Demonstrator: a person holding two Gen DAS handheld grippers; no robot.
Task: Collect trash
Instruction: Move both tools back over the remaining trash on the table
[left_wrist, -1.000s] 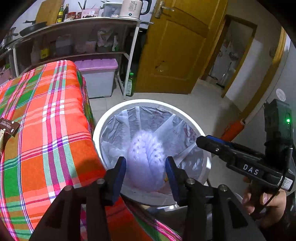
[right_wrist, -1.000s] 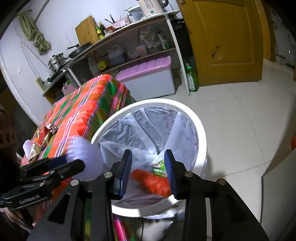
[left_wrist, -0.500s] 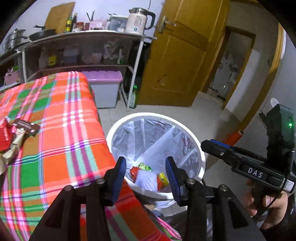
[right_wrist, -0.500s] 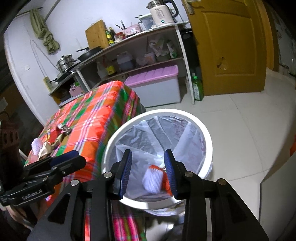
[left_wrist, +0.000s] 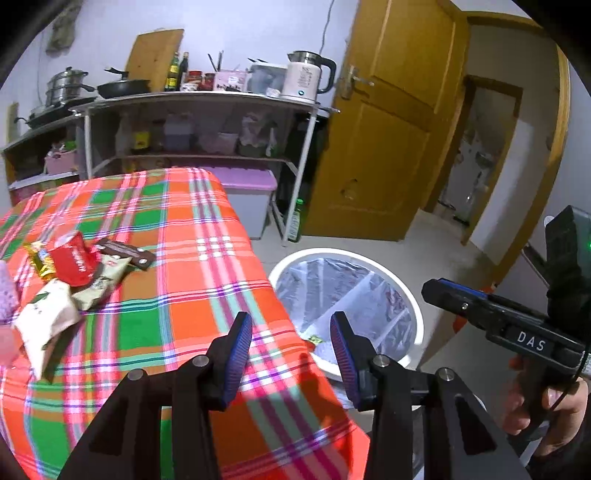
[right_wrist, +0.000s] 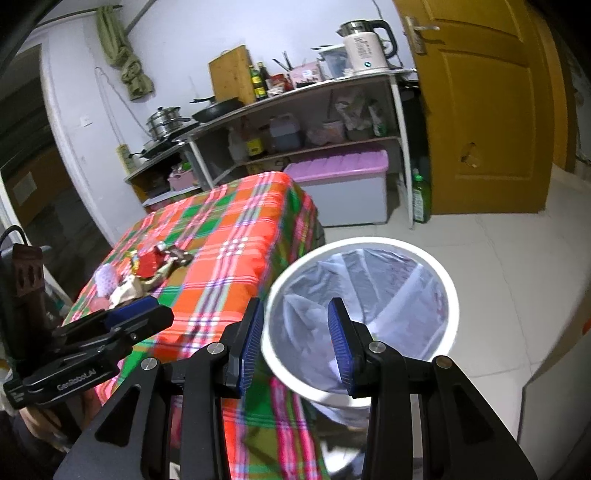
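Wrappers (left_wrist: 74, 280) on table (left_wrist: 192, 266) far left; bin (left_wrist: 347, 306) on floor just right of table edge.

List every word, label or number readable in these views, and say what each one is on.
"DAS": white letters on the right gripper body, in the left wrist view.
"GenRoboAI", as best it reads: on the left gripper body, in the right wrist view.
Red wrapper on the plaid tablecloth: white print, too blurred to read.
Kettle: markings too small.
Shelf bottles and jars: labels unreadable.
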